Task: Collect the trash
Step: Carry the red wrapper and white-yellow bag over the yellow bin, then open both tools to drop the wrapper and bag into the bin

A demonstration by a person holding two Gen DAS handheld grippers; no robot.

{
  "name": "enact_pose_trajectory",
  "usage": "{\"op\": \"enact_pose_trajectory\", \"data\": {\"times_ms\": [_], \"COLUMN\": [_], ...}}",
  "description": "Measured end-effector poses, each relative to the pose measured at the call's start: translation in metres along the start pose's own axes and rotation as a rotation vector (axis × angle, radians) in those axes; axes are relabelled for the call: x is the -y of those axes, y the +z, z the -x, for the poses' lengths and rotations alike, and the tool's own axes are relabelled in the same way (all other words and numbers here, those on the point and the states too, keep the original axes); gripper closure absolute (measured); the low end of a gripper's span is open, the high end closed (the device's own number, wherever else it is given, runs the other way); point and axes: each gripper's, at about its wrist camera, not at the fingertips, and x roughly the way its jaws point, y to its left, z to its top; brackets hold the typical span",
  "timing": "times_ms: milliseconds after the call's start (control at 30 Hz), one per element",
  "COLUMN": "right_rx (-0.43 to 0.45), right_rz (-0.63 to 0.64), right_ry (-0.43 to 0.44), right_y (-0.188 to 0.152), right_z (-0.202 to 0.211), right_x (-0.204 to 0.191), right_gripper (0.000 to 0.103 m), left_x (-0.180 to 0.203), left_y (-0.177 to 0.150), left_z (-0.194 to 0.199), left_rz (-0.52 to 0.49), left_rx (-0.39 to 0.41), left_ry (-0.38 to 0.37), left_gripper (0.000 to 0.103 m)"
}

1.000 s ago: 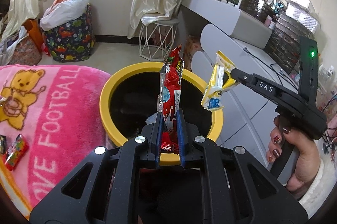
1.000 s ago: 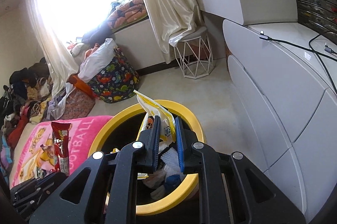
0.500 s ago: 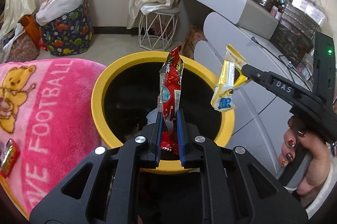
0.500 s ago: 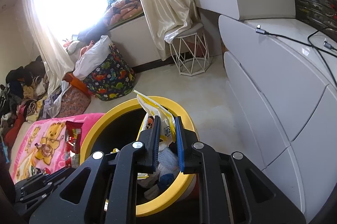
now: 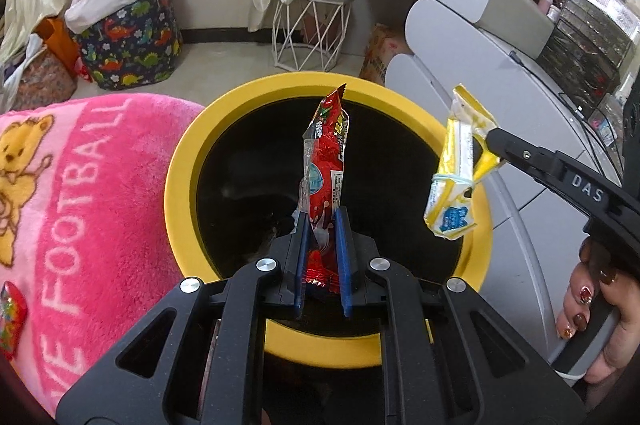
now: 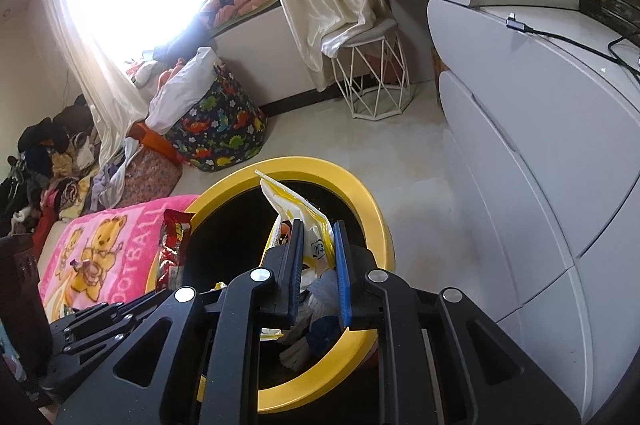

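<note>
Here the yellow-rimmed bin (image 5: 176,185) stands open on the pale floor, its black inside dim in the left wrist view; the right wrist view shows crumpled white and blue scraps (image 6: 320,309) lying at its bottom, though what they are is hard to make out. The left gripper (image 5: 322,225) is clamped tight on the lower end of a red snack wrapper (image 5: 326,153), which stands upright over the middle of the bin's mouth. The right gripper (image 6: 316,237) is likewise pinched shut on a yellow-and-white wrapper (image 5: 456,173), which hangs over the bin's right-hand rim, partly above the opening and partly over the yellow edge. A hand (image 5: 600,309) with painted nails grips the right gripper's handle at the right edge. To the left, a pink blanket (image 5: 80,209) with a bear print presses right up against the bin's rim, and a small red packet (image 5: 10,321) lies on it near the picture's left edge. To the right, the white curved drawer unit (image 6: 540,165) stands just beside the bin, leaving only a narrow strip of floor between them. Beyond the bin the floor is open up to a white wire-frame stool (image 5: 310,25) and a dinosaur-print basket (image 5: 128,37) heaped with white cloth.
</note>
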Motion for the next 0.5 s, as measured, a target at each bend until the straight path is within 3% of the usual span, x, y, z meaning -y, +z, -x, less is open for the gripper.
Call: {"op": "enact_pose_trajectory", "data": {"times_ms": [500], "right_rx": [-0.017], "right_rz": [-0.016], "right_ry": [0.026], "right_y": [0.000], "right_z": [-0.005], "right_x": [0.002], "right_gripper": [0.086], "left_x": [-0.004], "left_y": [0.004], "left_z": [-0.012], "left_rz": [0.012], "left_rx": [-0.031], "left_ry": [-0.004], "left_gripper": [0.094]}}
